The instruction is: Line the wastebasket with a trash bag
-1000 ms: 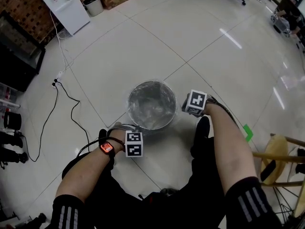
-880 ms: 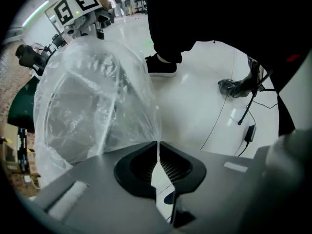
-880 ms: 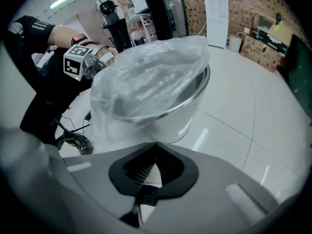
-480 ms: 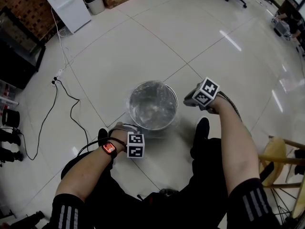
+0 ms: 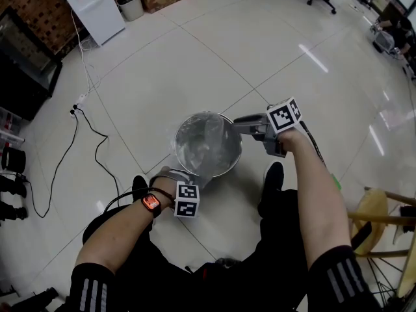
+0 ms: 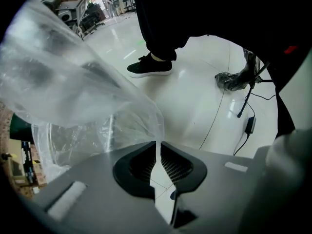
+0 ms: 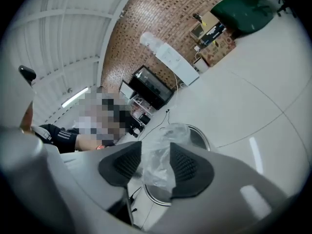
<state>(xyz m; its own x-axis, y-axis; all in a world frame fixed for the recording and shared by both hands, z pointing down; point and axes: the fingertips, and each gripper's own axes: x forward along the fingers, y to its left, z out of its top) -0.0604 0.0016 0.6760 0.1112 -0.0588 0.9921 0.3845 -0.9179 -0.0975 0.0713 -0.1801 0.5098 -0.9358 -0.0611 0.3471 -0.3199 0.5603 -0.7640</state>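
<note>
From the head view, the wastebasket (image 5: 177, 149) stands on the floor (image 5: 195, 64) just ahead of my feet. The clear trash bag (image 5: 207, 147) already sits inside it, its film crumpled against the wall rather than smoothed. My left gripper (image 5: 170, 173) points down at the near rim. My right gripper (image 5: 238, 121) hangs above the right side of the opening and points across it. In the left gripper view my fingers (image 6: 179, 165) are pinched almost together on a thin edge of the trash bag (image 6: 73, 82). The bag rises from the grip in a stretched sheet, so that side of its mouth is held. In the right gripper view my fingers (image 7: 189, 165) stand about half apart, having just been opening. A loose bunch of the trash bag (image 7: 158, 167) lies between them, and the pads do not squeeze it. The rim of the wastebasket (image 7: 201, 134) shows beyond. I judge the job better than half done, since the bag is in. What is left is to spread its mouth, fold it over the rim all the way round, and press the film down. I cannot tell from any view how much of the rim is covered so far.
</note>
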